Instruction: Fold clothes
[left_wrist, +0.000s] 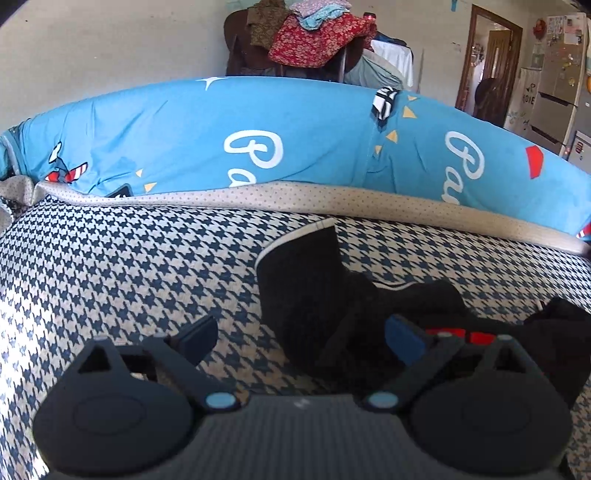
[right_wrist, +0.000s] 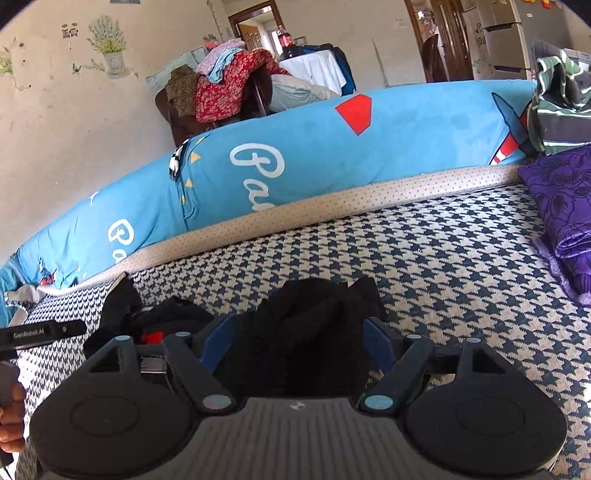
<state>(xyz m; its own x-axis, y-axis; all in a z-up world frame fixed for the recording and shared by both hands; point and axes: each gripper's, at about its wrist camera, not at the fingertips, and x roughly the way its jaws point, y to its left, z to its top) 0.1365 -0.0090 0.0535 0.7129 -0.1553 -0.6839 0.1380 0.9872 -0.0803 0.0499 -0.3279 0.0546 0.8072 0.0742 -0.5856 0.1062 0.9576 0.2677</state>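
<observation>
1. Nearest to me, my right gripper (right_wrist: 295, 343) has its fingers apart with a bunched mass of the black garment (right_wrist: 310, 317) sitting between the blue pads (right_wrist: 376, 341). I can't tell whether the pads are actually pinching the cloth or only flanking it, since the dark fabric hides the contact.
2. My left gripper (left_wrist: 306, 338) stands wide, with nothing between its fingers. It hovers over the houndstooth cover (left_wrist: 110, 266), and its right pad sits just beside the garment's crumpled edge (left_wrist: 314, 288).
3. The garment lies rumpled on the cover, one flap with a pale trim (left_wrist: 295, 236) standing up towards the back and a red patch (left_wrist: 476, 336) showing near my left gripper. It isn't flat and isn't a neat fold.
4. As I judge it, doing this well means each gripper taking one layer at an edge or corner, not a wad, then drawing the two apart to spread the cloth smooth before any crease is laid.
5. Counting: two grippers, one black garment in work, one purple folded piece (right_wrist: 561, 206) on the cover to my right, and one striped piece (right_wrist: 557, 107) behind it.
6. Further back runs one long blue cushion (left_wrist: 221, 140) with white lettering.
7. Farthest off, one heap of mixed clothes (right_wrist: 225, 81) is draped over furniture by the wall.
</observation>
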